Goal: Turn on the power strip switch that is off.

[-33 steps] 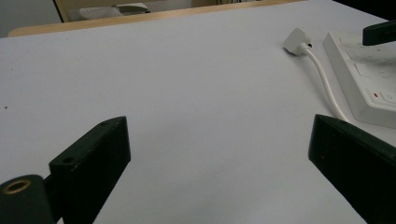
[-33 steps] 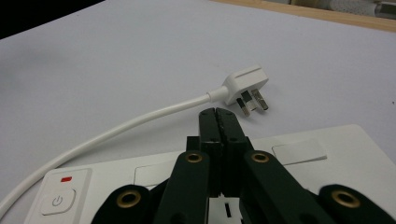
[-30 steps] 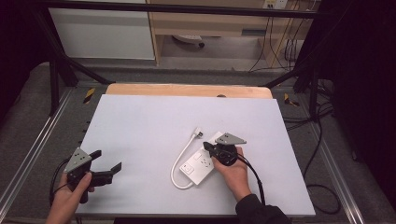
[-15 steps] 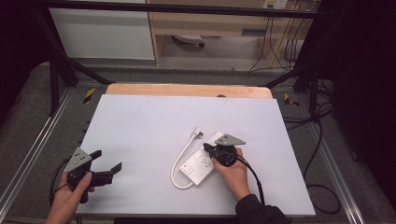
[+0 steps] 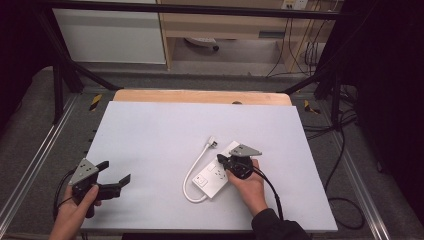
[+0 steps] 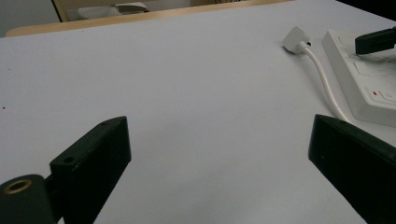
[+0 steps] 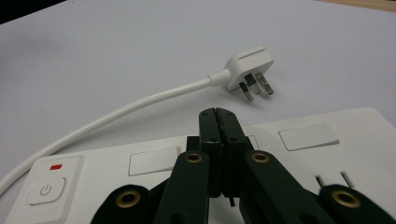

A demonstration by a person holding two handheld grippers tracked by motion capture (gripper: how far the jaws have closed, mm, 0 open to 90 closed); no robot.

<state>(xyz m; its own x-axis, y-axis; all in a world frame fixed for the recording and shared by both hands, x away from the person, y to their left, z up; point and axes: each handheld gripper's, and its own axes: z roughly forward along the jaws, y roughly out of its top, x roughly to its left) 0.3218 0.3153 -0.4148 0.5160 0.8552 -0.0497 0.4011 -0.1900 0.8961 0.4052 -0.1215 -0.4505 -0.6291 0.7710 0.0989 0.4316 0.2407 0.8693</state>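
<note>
A white power strip (image 5: 216, 174) lies flat on the white counter (image 5: 150, 140), right of the middle and toward the near edge, set at a slant. In the right gripper view its face shows a power button (image 7: 45, 190) with a printed power symbol and a small red mark (image 7: 56, 166) above it; no brand name or other writing can be read. Blank white rectangular covers (image 7: 308, 137) sit along the strip's top.

The strip's white cord (image 5: 192, 172) loops out from its near end, curves round to the left and runs away from the person, ending in a white plug (image 5: 212, 142) that lies on the counter just beyond the strip, apart from it. The plug's metal pins (image 7: 254, 88) face up in the right gripper view.

The right gripper (image 5: 223, 162), held in the person's right hand (image 5: 247, 182), hangs over the strip with its jaws pressed together and nothing between them; whether they touch the strip cannot be told.

The left gripper (image 5: 115, 175), in the left hand (image 5: 75, 210), is near the counter's near left corner, well apart from the strip, its jaws spread wide and empty.
</note>
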